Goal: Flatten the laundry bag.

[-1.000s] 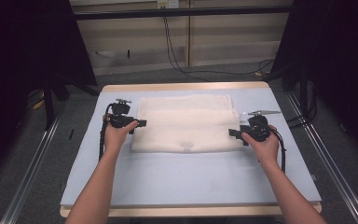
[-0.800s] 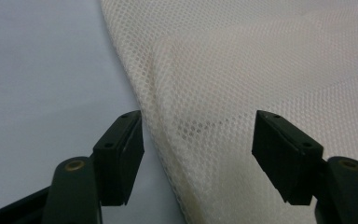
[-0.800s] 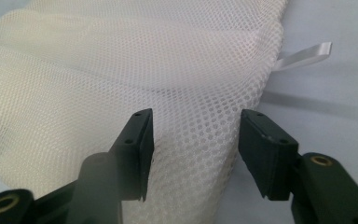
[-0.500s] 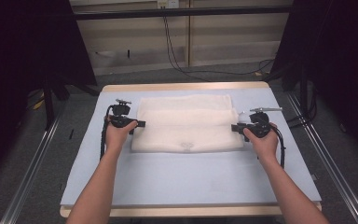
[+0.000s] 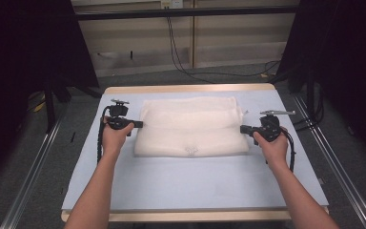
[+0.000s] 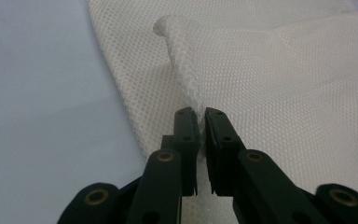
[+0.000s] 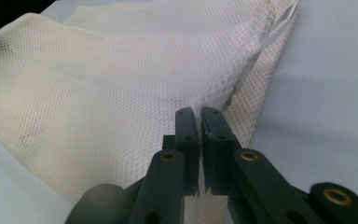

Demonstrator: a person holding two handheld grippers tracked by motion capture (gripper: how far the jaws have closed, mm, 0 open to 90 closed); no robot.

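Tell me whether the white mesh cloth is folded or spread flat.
Folded: the white mesh cloth lies in doubled layers, one edge showing under another in both gripper views. The left gripper and right gripper each pinch a side edge.

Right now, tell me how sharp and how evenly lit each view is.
High view: table evenly lit, surroundings dark, slightly soft. Left gripper view: mesh cloth crisp near the left gripper, softer farther off. Right gripper view: weave sharp near the right gripper, a black corner at upper left.
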